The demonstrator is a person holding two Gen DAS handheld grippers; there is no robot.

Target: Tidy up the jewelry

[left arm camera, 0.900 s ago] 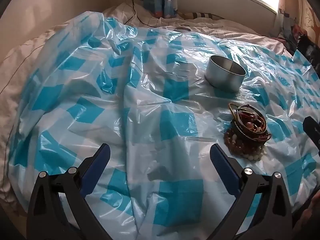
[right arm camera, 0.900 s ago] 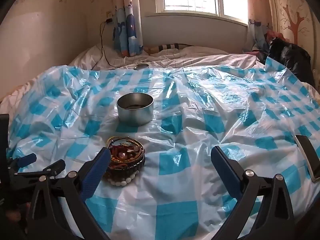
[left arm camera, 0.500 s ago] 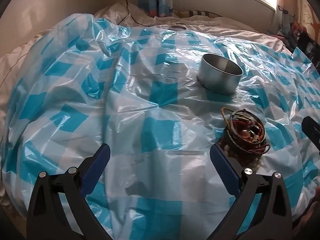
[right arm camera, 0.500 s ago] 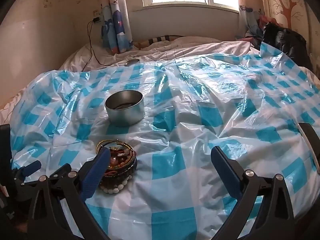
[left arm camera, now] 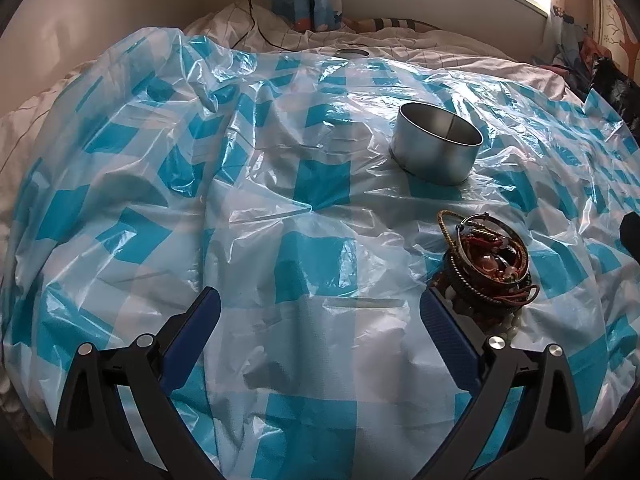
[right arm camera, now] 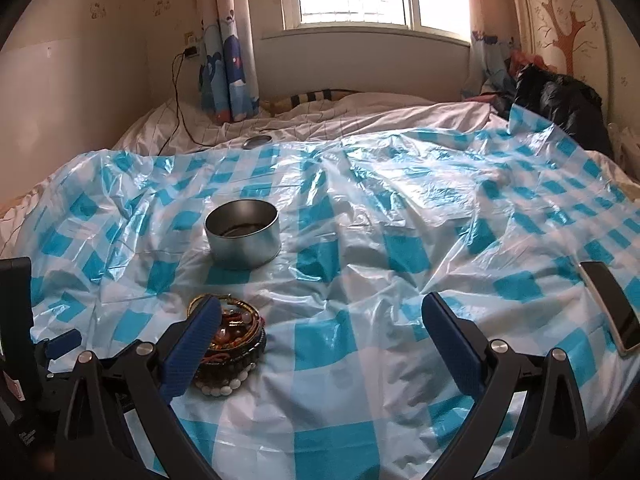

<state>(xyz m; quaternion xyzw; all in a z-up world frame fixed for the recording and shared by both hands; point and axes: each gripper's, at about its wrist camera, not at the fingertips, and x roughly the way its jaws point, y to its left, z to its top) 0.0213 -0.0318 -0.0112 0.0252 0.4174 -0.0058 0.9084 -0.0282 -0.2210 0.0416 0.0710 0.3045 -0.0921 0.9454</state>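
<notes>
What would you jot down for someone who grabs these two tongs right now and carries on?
Left tongs: open, nothing held, over the sheet.
Right tongs: open, nothing held.
Jewelry: one tangled pile of bangles and beads on the sheet, beside the left tongs' right finger.
Tin: upright behind the pile, apart from it; no jewelry visible in it.
Done: nothing sorted.
Left: probably pick the pieces apart and put them in the tin.

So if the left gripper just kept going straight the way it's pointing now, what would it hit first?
Most likely bare plastic sheet. The open left gripper points down at it, with nothing between its fingers. The jewelry pile sits right of that line, though depth is hard to judge.
</notes>
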